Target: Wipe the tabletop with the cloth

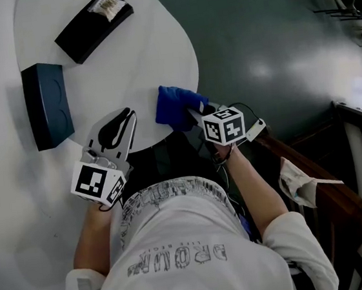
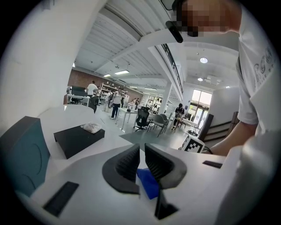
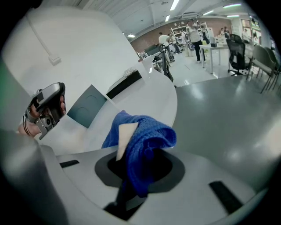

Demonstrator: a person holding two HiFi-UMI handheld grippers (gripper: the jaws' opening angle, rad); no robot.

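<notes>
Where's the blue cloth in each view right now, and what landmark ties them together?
Head view: blue cloth at the table's near edge, centre, in the right gripper.
Left gripper view: low centre, beyond the jaws.
Right gripper view: centre, clamped in the jaws.
Shared landmark: dark teal box.

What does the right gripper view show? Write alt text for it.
The right gripper is shut on a blue cloth with a white tag, at the edge of a white table. Beyond lie a dark box, a black tray and the left gripper.
</notes>
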